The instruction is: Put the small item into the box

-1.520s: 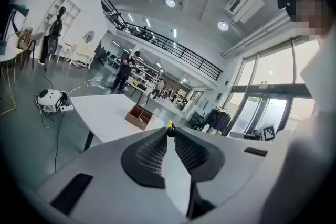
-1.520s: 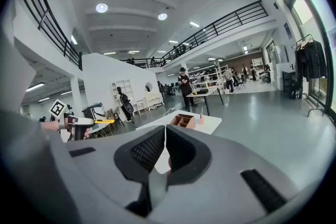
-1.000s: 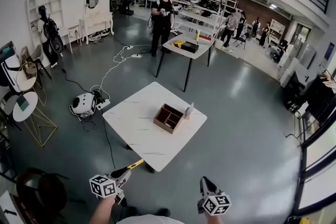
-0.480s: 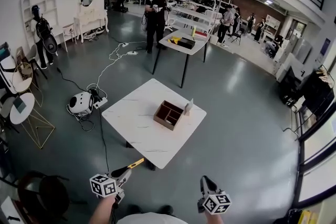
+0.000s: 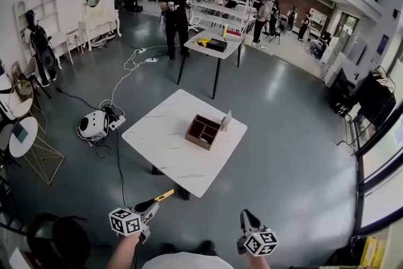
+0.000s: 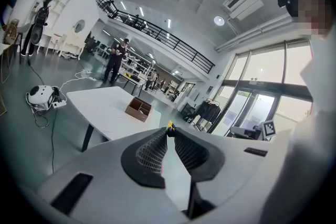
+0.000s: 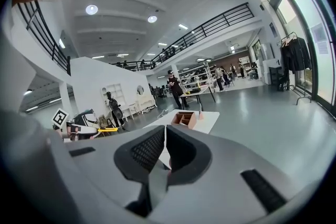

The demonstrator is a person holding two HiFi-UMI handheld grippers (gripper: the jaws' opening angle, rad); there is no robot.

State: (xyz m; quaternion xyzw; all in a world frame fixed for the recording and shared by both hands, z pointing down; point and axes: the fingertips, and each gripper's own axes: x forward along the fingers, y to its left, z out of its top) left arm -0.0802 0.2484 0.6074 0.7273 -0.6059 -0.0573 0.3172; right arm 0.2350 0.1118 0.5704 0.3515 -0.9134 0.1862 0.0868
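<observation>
A brown wooden box [image 5: 203, 131] with compartments stands on the far right part of a white square table [image 5: 164, 142]. A small pale card-like piece [image 5: 226, 120] stands upright against the box's far corner. My left gripper [image 5: 153, 203] hovers well short of the table's near corner, shut on a small yellow item [image 5: 164, 196] that sticks out past its tips. The left gripper view shows the yellow item [image 6: 169, 126] pinched at the tips, with the box [image 6: 138, 108] far ahead. My right gripper [image 5: 244, 217] is low on the right, shut and empty; its view has the box [image 7: 184, 118] in the distance.
A white round machine with cables [image 5: 93, 125] lies on the floor left of the table. Beyond stands a second table [image 5: 214, 44] with a person [image 5: 175, 14] beside it. Round side tables and chairs [image 5: 22, 135] line the left wall. Several people stand by shelves at the back.
The head view has shifted a little, so the table and room sit slightly higher in the frame. Both grippers keep their places, the left still holding the yellow item.
</observation>
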